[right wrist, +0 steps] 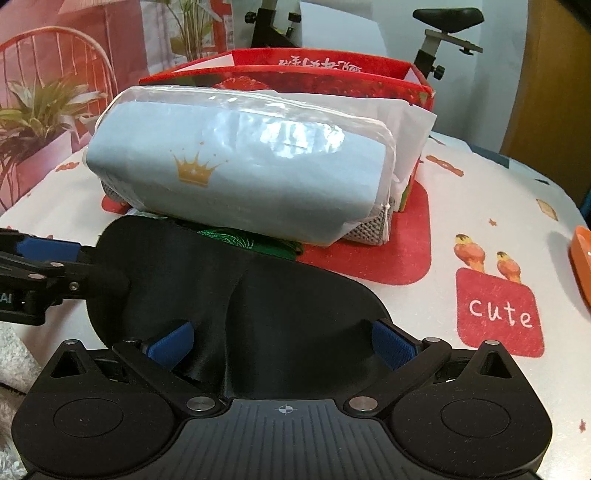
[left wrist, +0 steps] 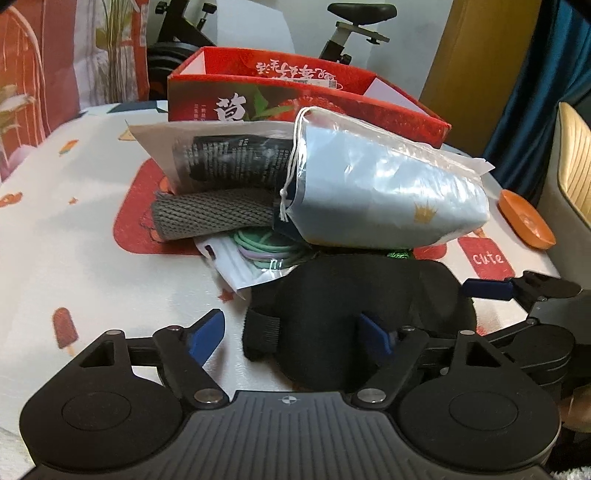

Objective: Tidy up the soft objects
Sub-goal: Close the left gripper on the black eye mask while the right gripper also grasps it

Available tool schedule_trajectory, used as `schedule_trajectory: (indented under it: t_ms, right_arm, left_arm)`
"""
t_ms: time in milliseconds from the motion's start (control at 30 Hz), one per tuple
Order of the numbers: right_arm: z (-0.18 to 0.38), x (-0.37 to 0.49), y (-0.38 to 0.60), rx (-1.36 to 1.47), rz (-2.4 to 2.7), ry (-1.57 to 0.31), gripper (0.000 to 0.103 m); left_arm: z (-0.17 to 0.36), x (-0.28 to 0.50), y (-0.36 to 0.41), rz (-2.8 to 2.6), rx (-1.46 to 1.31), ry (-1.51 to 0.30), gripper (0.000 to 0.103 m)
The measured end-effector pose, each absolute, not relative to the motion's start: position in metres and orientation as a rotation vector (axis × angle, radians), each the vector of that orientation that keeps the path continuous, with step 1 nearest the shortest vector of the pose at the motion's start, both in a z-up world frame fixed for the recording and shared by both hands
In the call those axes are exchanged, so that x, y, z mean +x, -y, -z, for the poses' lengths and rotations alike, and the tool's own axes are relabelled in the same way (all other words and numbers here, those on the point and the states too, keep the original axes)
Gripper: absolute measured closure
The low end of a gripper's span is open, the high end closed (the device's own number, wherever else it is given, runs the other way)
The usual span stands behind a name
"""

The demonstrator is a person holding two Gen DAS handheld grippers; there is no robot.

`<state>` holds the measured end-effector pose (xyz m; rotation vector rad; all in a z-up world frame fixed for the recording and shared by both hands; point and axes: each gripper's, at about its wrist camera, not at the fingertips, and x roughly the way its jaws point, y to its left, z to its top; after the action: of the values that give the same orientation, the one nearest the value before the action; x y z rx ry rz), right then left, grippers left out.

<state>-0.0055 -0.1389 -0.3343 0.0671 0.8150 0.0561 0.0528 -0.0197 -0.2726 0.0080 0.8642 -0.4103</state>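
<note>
A black sleep mask (left wrist: 343, 306) (right wrist: 236, 295) lies on the table in front of a pile of soft things. The pile holds a light blue packet with a gold crown (left wrist: 384, 192) (right wrist: 236, 162), a grey knit roll (left wrist: 210, 216), a bag of hair ties (left wrist: 258, 251) and a white packet with dark cloth (left wrist: 221, 155). My left gripper (left wrist: 295, 332) is open, its fingers astride the mask's left end and strap. My right gripper (right wrist: 282, 343) is open, its fingers astride the mask's near edge. The right gripper also shows in the left wrist view (left wrist: 517, 291).
A red open box (left wrist: 295, 85) (right wrist: 332, 74) stands behind the pile. An orange dish (left wrist: 524, 218) (right wrist: 581, 258) sits at the right table edge. The patterned tablecloth (left wrist: 74, 240) (right wrist: 498, 221) covers the table. An exercise bike (left wrist: 351, 29) stands beyond.
</note>
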Motion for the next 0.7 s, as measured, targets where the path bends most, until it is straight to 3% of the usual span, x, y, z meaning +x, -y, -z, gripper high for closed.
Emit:
schedule_trajectory:
  t_ms: [500, 567, 700]
  right_arm:
    - [0.34, -0.007, 0.144, 0.111, -0.086, -0.792, 0.0]
    - [0.34, -0.007, 0.144, 0.112, -0.086, -0.789, 0.0]
    - [0.34, -0.009, 0.143, 0.118, -0.089, -0.783, 0.0]
  left_arm:
    - [0.289, 0.063, 0.02, 0.496, -0.107, -0.873, 0.026]
    - [0.289, 0.061, 0.021, 0.507, -0.097, -0.863, 0.032]
    - [0.287, 0.058, 0.021, 0.491, -0.088, -0.845, 0.055]
